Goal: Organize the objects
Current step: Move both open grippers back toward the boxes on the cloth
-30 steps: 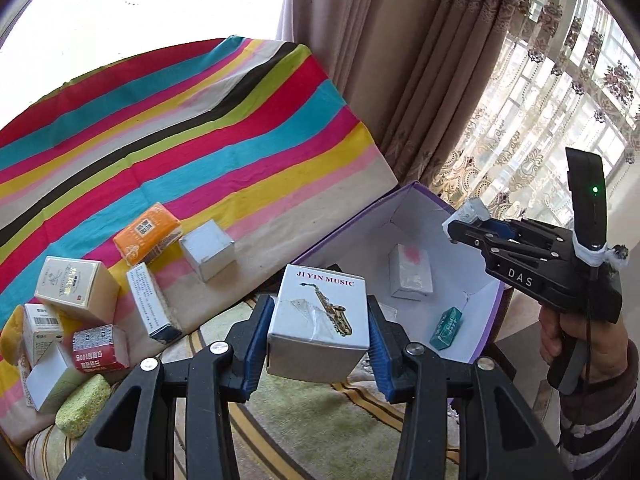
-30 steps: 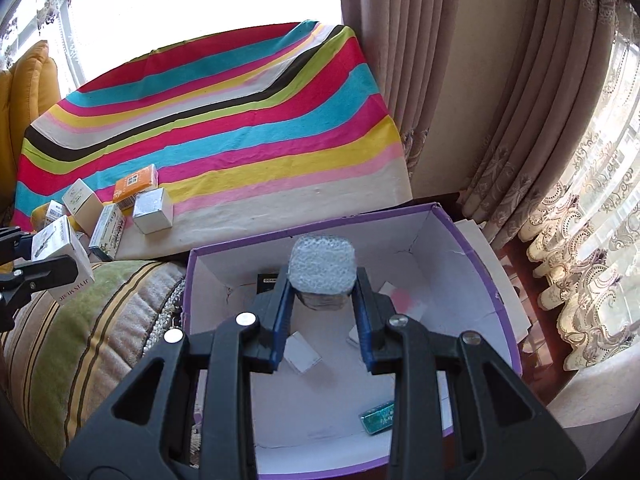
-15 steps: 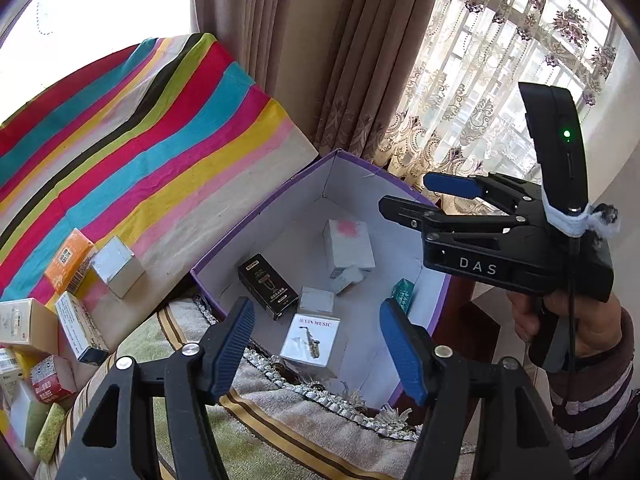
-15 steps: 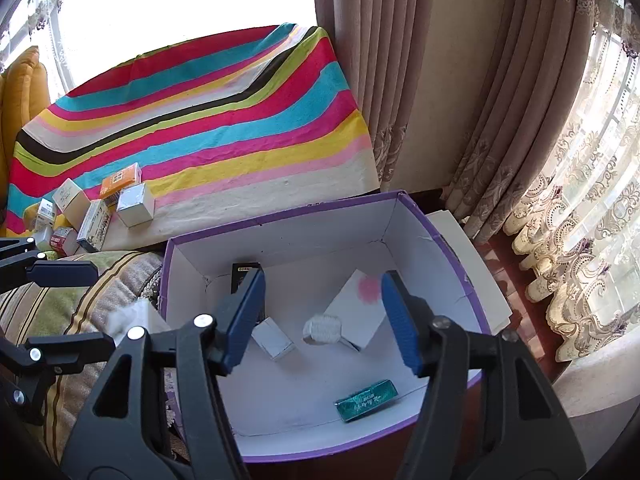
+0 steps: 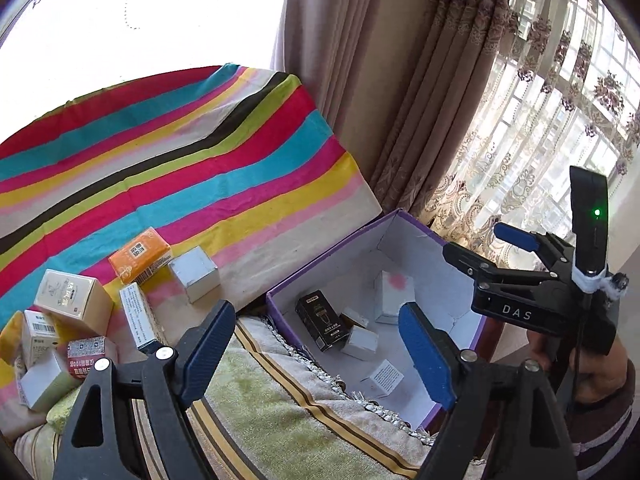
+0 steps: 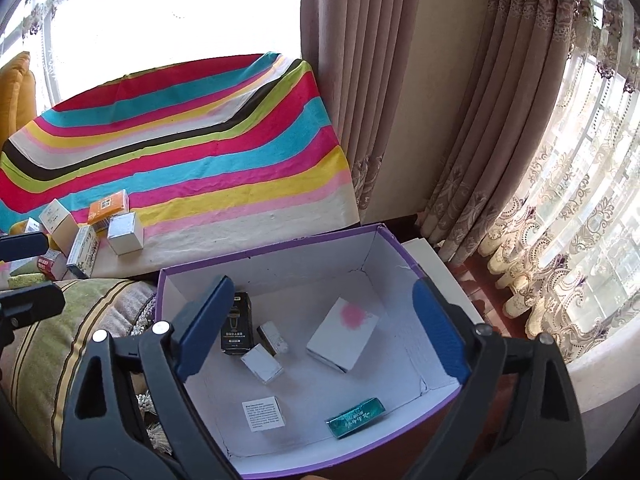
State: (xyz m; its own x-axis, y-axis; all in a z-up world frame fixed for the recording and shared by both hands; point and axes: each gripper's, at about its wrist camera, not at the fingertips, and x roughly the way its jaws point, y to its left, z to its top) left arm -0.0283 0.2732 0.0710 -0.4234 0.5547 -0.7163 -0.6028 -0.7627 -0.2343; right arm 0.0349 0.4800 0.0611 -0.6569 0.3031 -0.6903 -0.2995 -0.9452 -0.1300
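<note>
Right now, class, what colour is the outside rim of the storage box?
Purple, on the storage box; clearest in the right wrist view.

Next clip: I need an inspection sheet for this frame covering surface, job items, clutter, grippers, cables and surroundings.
Surface: rainbow-striped cloth over a raised platform; green striped cushion in front.
Job's things: purple cardboard box with white inside holds a black carton, a white pink-stained box, a green packet and small white boxes. An orange packet, a grey cube box and other cartons wait on the cloth.
Clutter: nothing seen.
Grippers: left gripper open, empty; right gripper open, empty, above the box.
Cables: thin black lead down the right handle.
Surroundings: beige curtains, lace sheers, bright windows.
</note>
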